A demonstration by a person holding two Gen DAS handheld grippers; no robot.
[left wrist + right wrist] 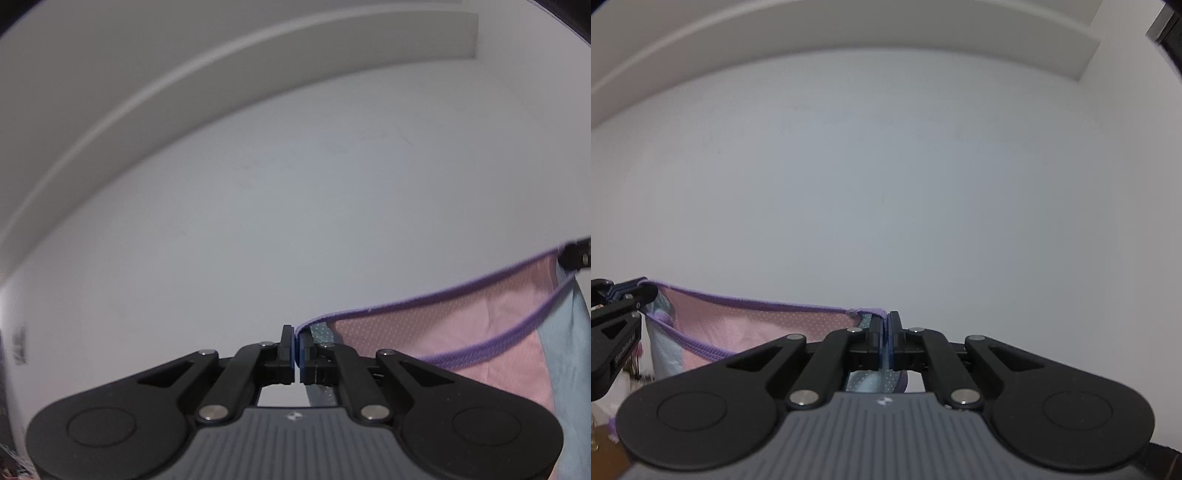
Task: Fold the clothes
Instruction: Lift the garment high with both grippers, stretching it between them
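against a plain pale wall (258,206), held up off any surface:

item one, garment (461,332): light fabric, pink with a fine dotted weave, pale blue panels at its sides, purple ribbed trim (424,301) along the top edge and a second purple band lower down. it hangs stretched between the two tools, its top edge sagging slightly between them. no container shows in either view; the garment lies in nothing and rests on nothing visible.

item two, left gripper (296,345): black linkage, blue pads pressed together, pinching one top corner of the garment at the purple trim. cloth also shows below, behind the pads.

item three, right gripper (885,328): same make, pads pressed together on the opposite top corner, a strip of pale blue cloth visible between and beneath them. it appears at the right edge of the left view, and the left tool at the left edge of the right view, each clamped on the trim.

item four, white ledge (849,33): runs along the wall above.

item five, brown floor patch (605,443): lower left corner, blurred clutter near it.
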